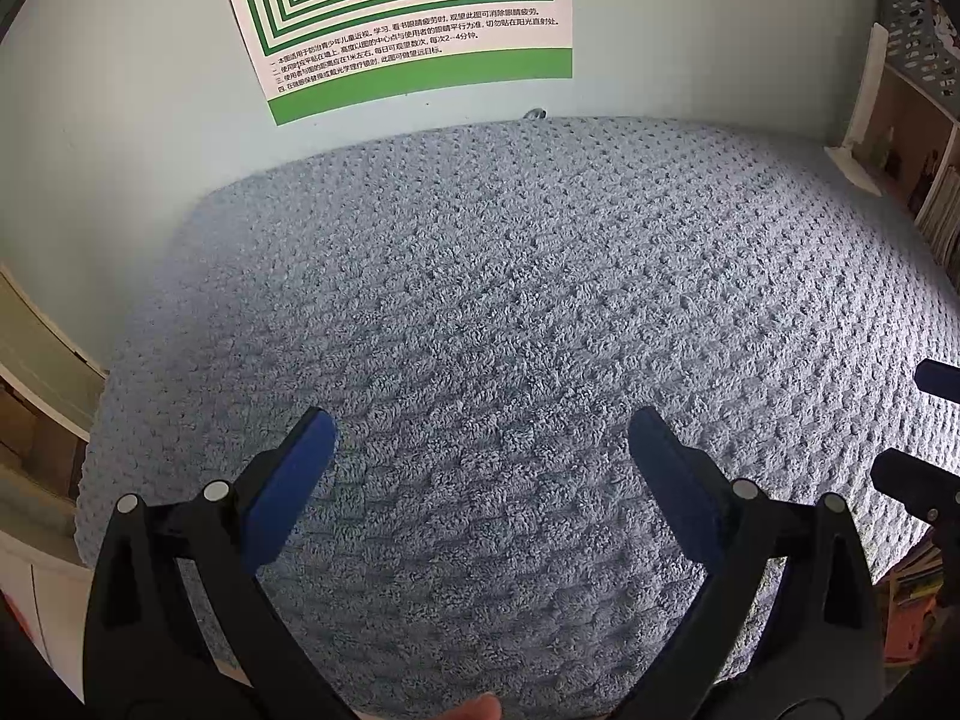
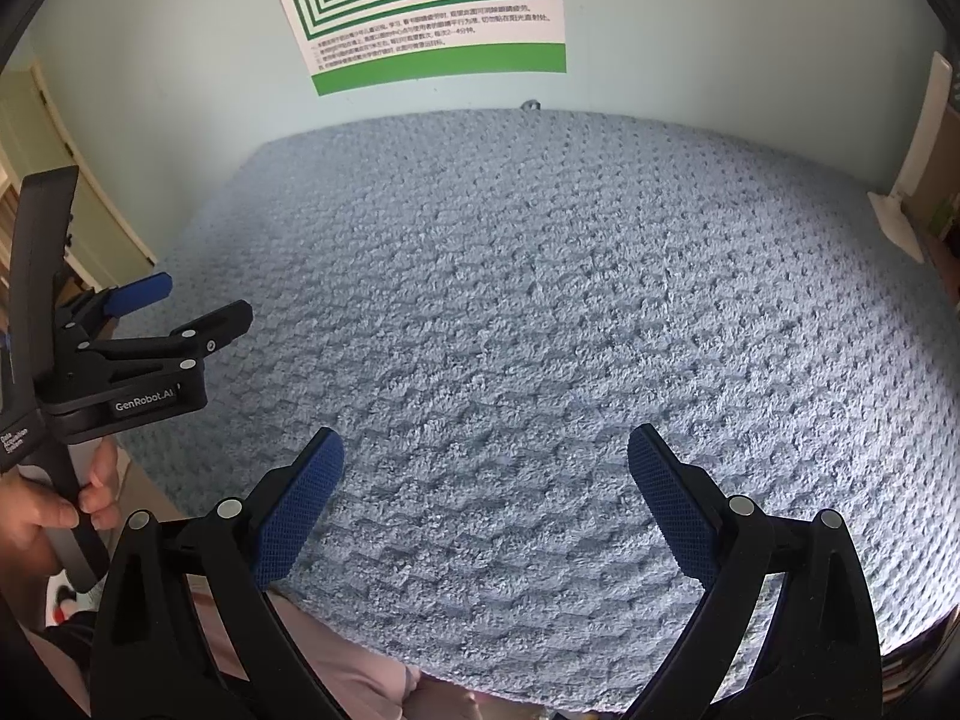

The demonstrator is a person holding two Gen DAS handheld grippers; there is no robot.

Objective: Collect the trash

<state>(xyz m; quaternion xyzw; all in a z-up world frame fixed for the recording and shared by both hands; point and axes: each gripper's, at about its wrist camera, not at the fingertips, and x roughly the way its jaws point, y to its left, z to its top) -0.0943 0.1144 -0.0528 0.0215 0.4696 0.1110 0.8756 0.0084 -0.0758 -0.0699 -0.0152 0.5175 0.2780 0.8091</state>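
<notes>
No trash shows in either view. My left gripper (image 1: 480,438) is open and empty, held above a blue-grey knitted blanket (image 1: 510,330) that covers the surface. My right gripper (image 2: 486,456) is open and empty above the same blanket (image 2: 540,330). The left gripper (image 2: 198,300) also shows in the right wrist view at the left edge, open, with a hand on its handle. The right gripper's fingertips (image 1: 936,381) show at the right edge of the left wrist view.
A green-and-white striped poster (image 1: 408,18) hangs on the pale wall behind the blanket. A bookshelf (image 1: 924,168) with a grey basket on top stands at the right. A white stand (image 2: 900,204) sits at the blanket's right edge. A cream door (image 2: 90,216) is at the left.
</notes>
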